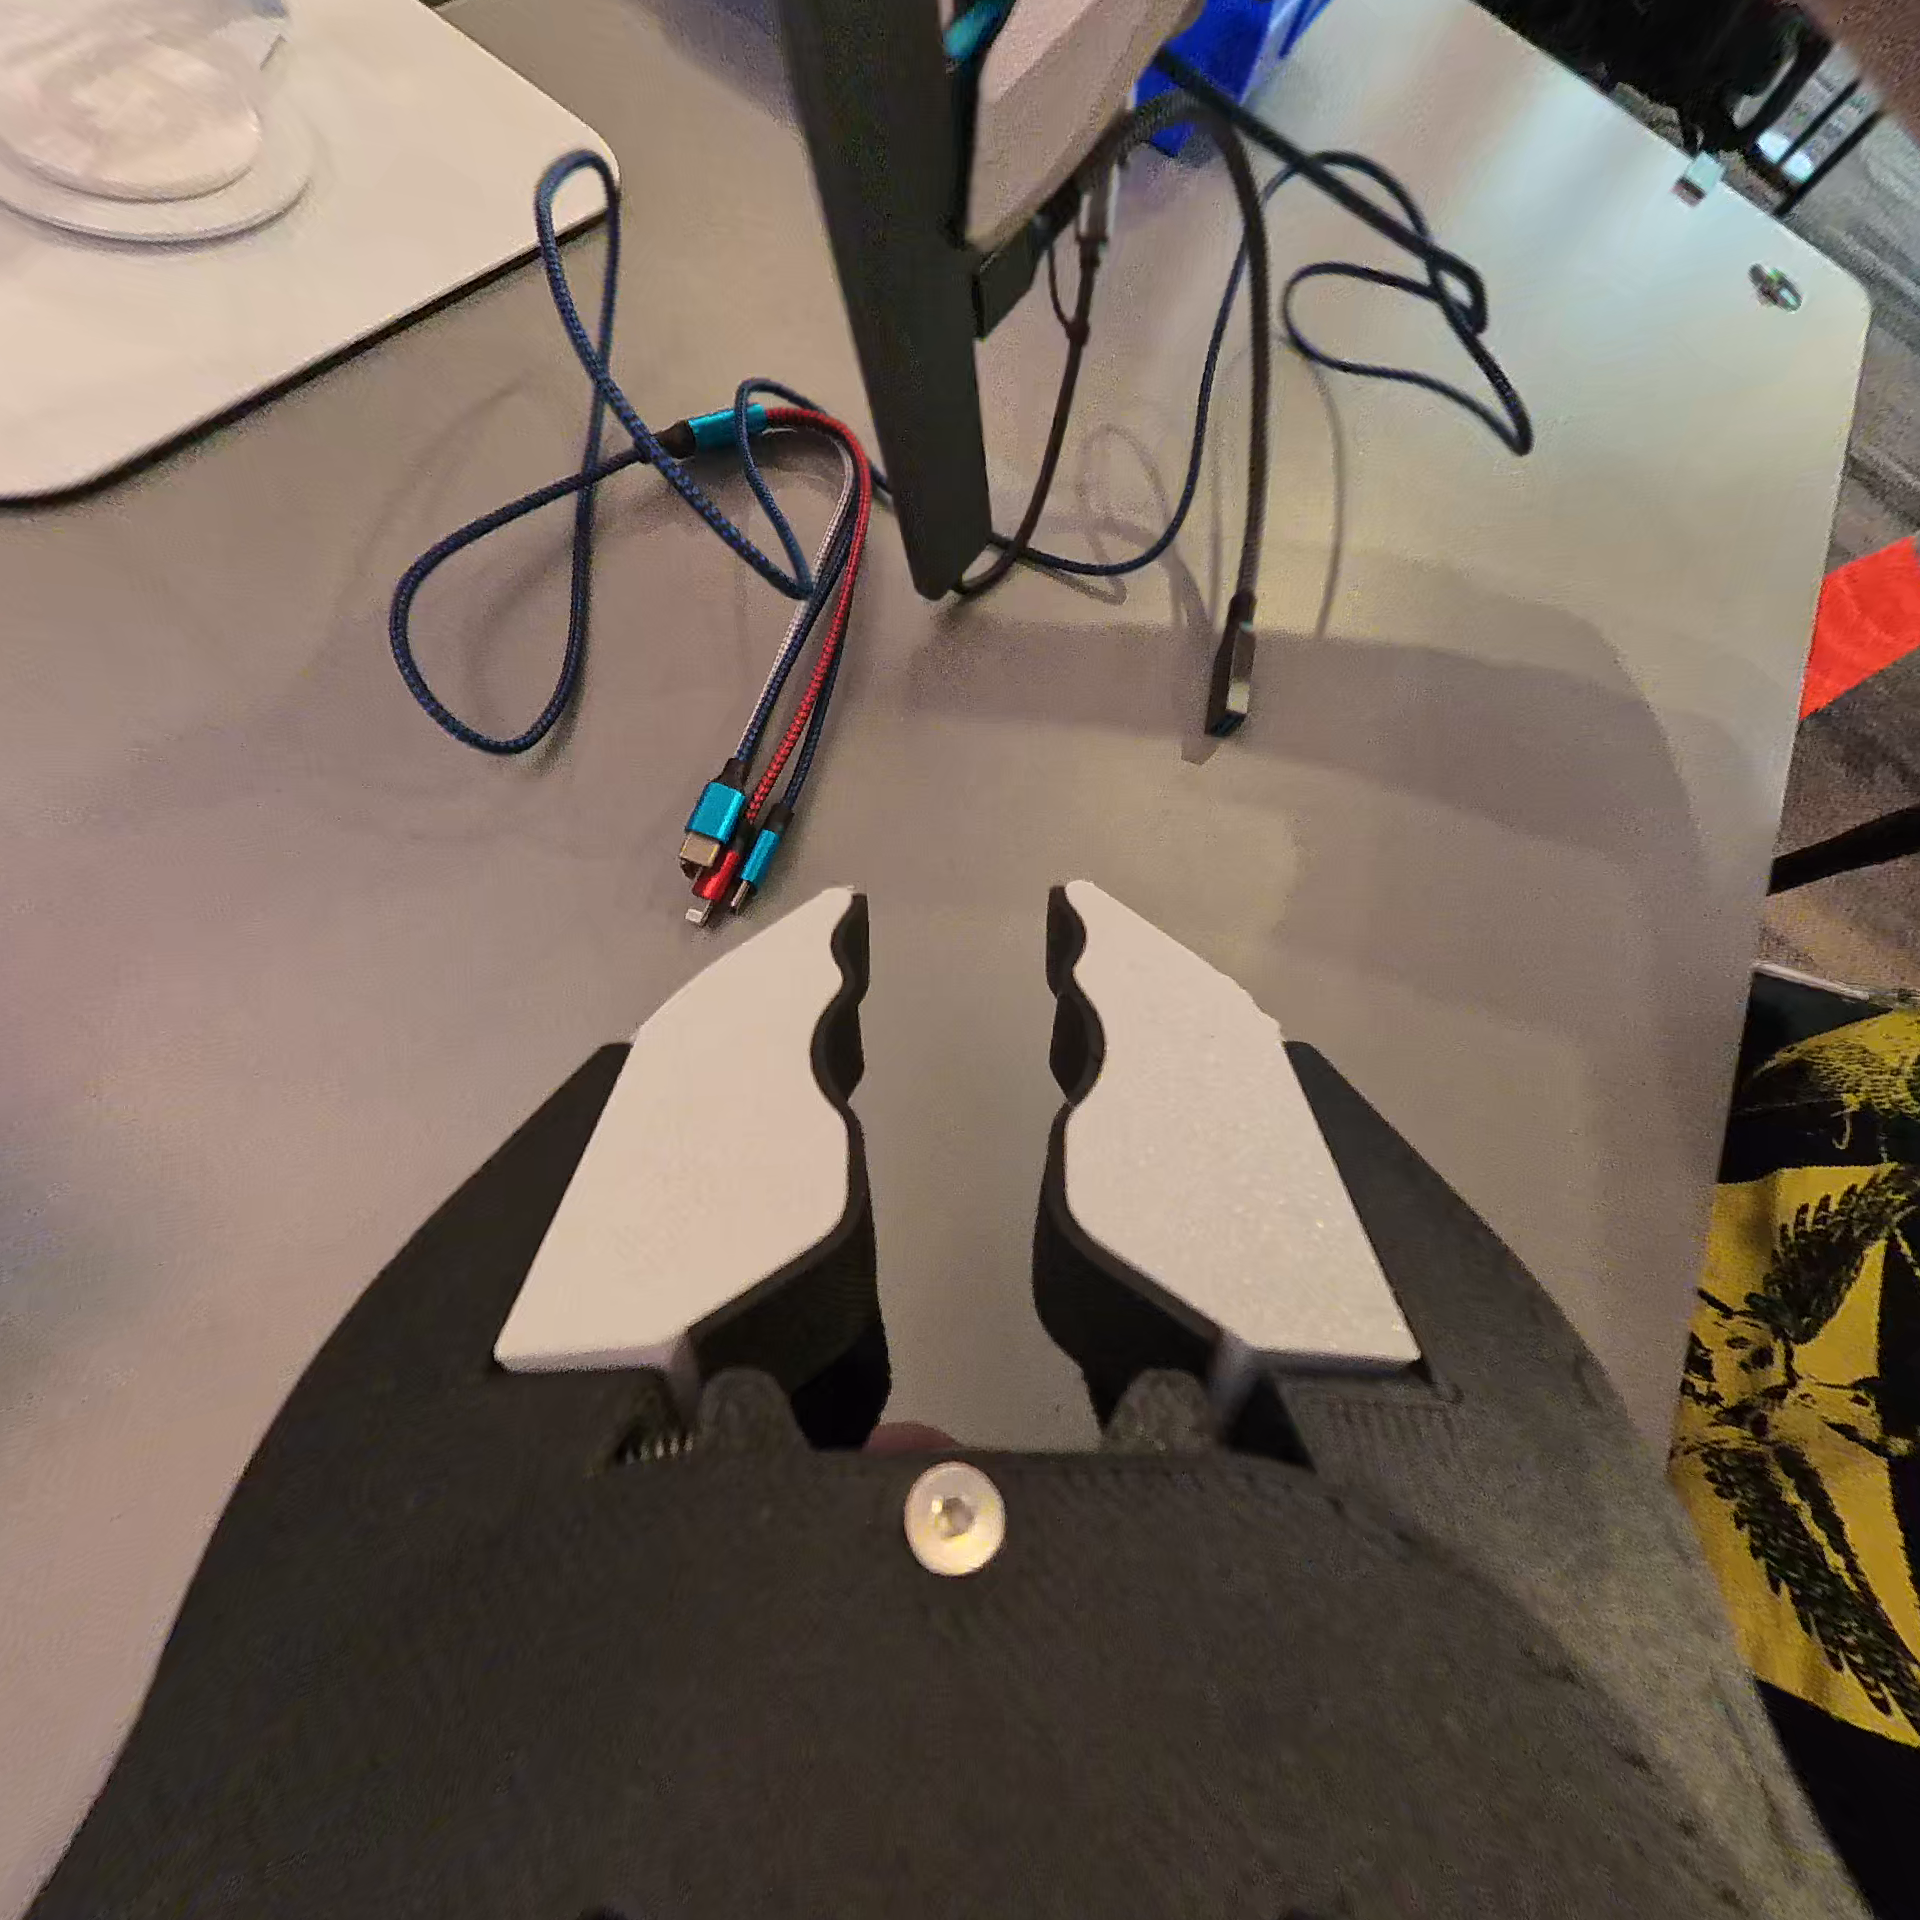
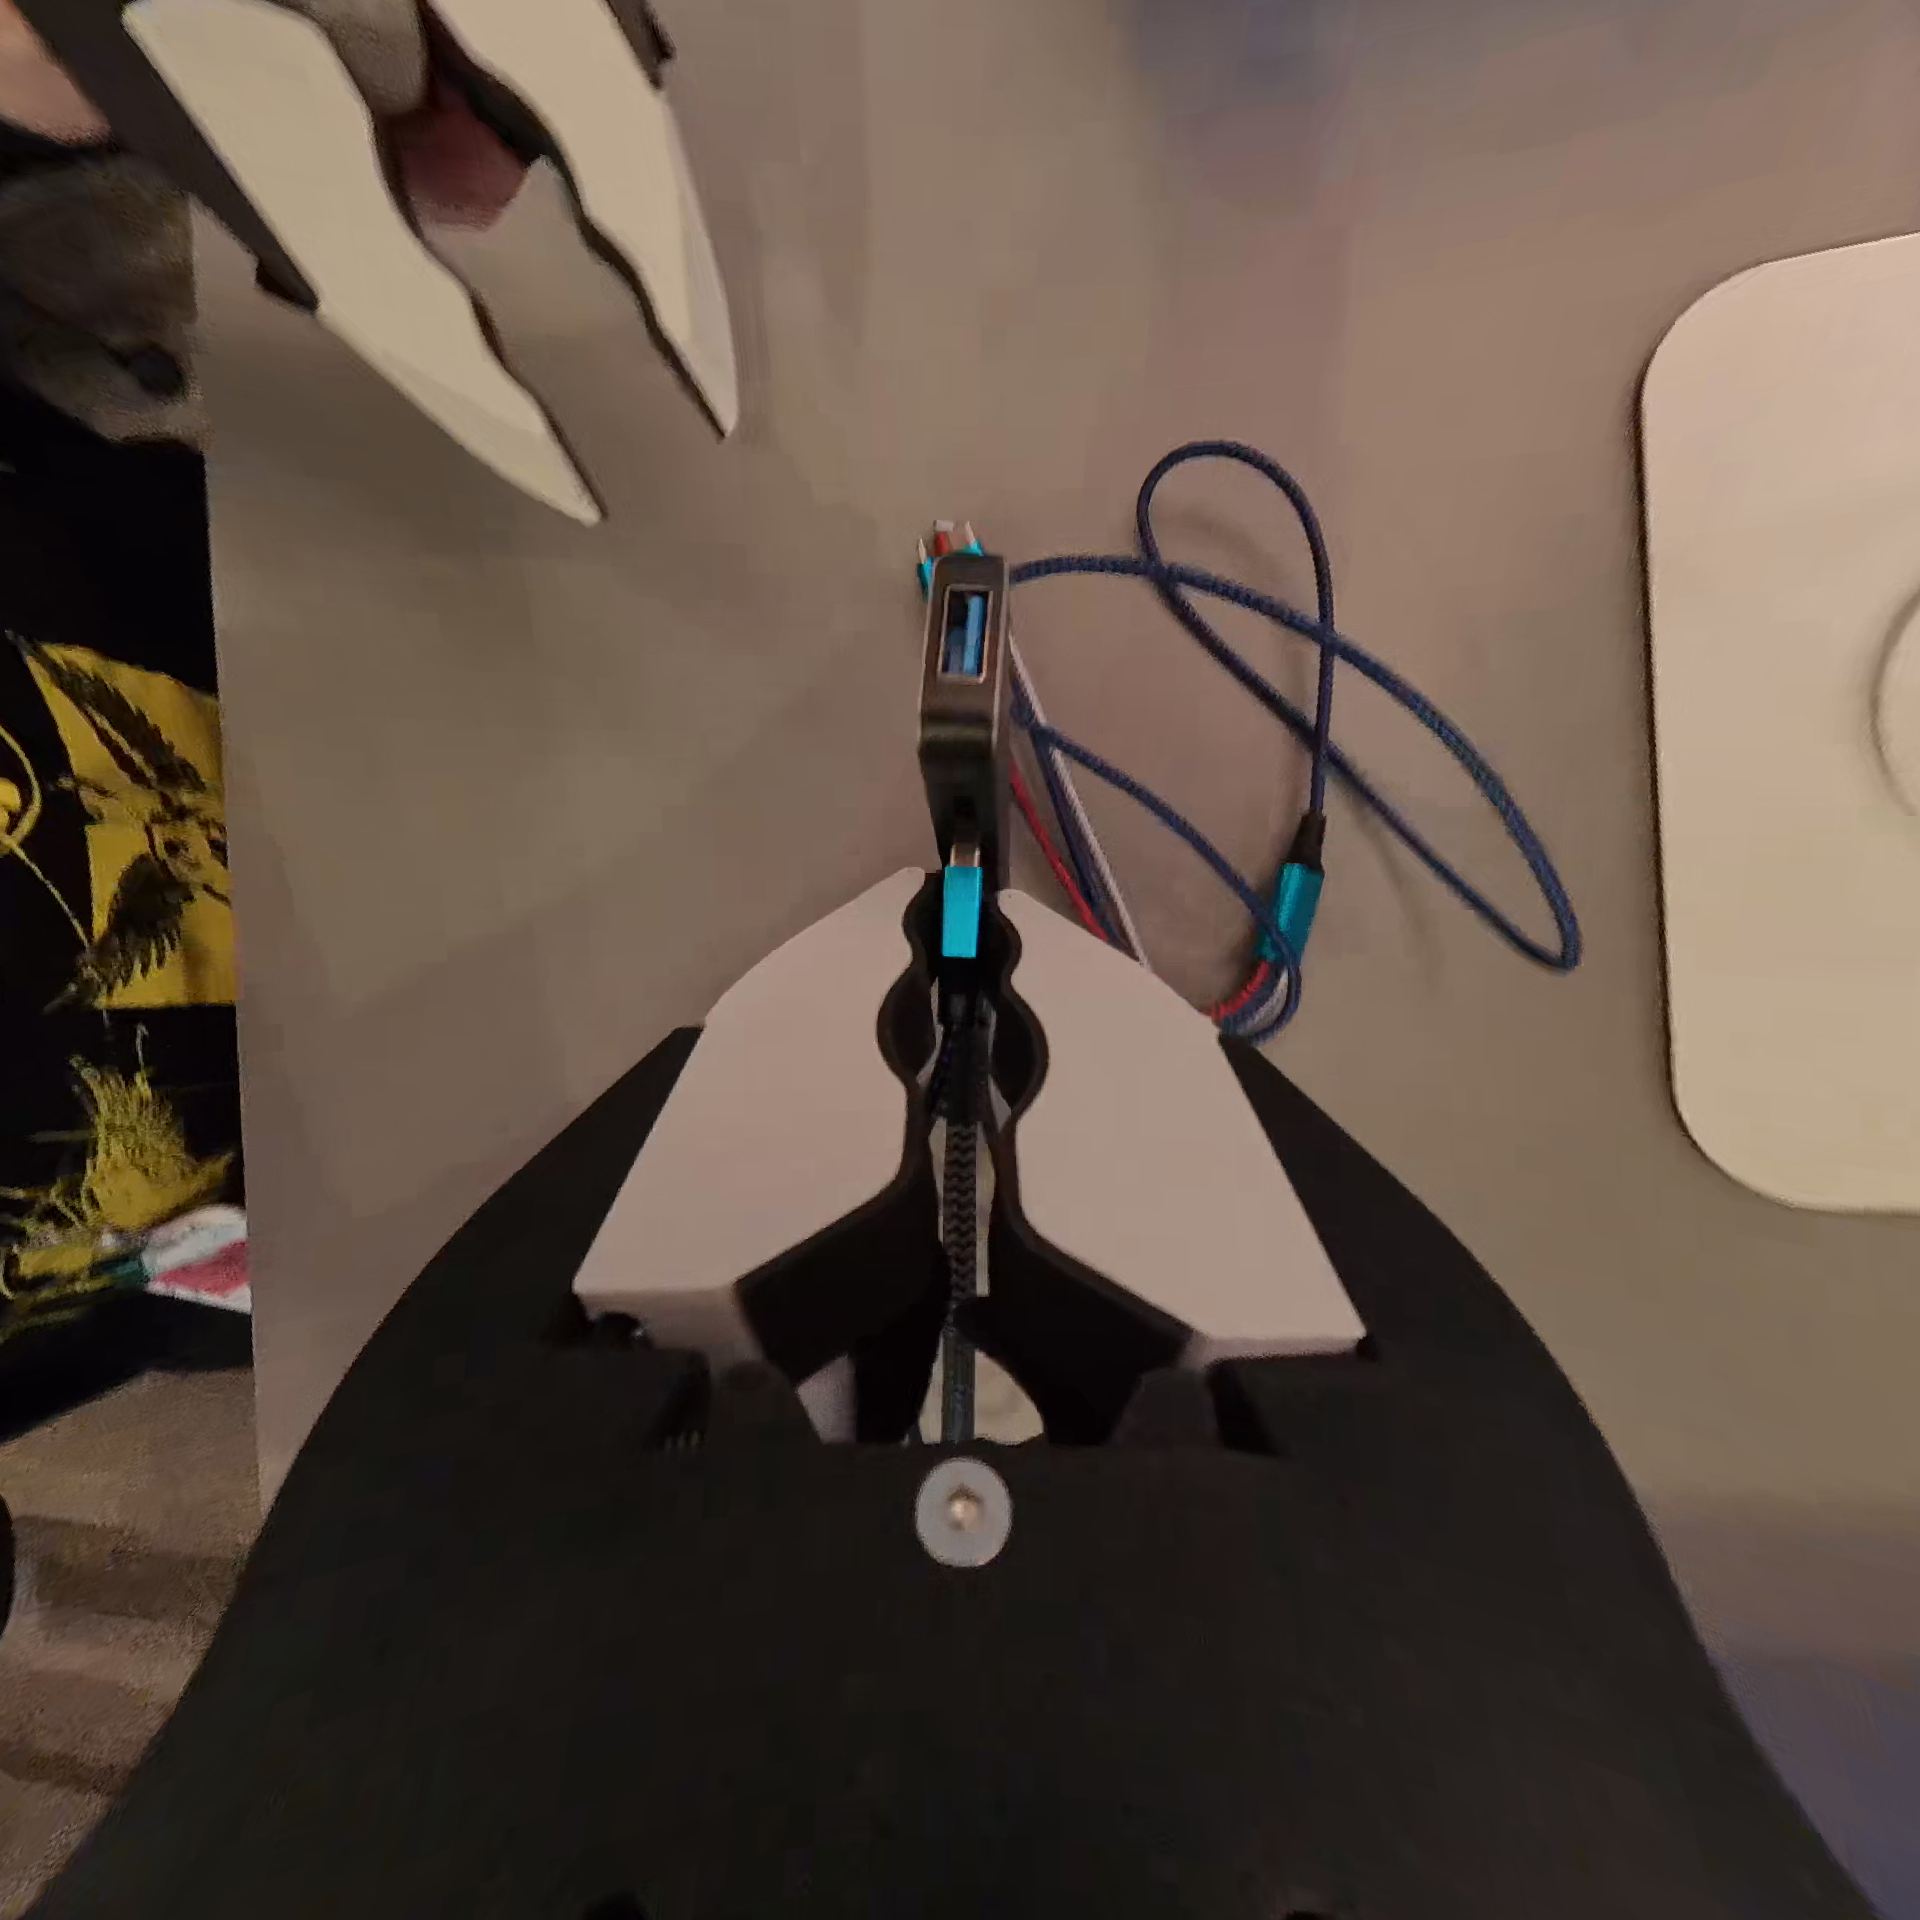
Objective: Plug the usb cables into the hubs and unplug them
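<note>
Step in hand, by my read: the plug/unplug at the hub's near port. Right gripper point(image 2: 961, 914) is pinched on the teal usb plug point(image 2: 960, 914), pads tight on both sides, its braided cable running back between the fingers. The plug's metal tip sits at the near port of the dark grey hub point(image 2: 966, 686), which looks lifted off the grey table point(image 2: 571, 779), hanging off the plug; can't tell if the tip is fully seated or partly out. The hub's far port, blue inside, is free.

Left gripper point(image 1: 958, 904) is spread w/ nothing between the fingers, low over bare table, just right of the loose multi-head cable ends point(image 1: 727, 852).

Next move, I'd judge: the left needs to close on the hub body to brace it, so the right can push or pull straight along the port axis w/o twisting.
</note>
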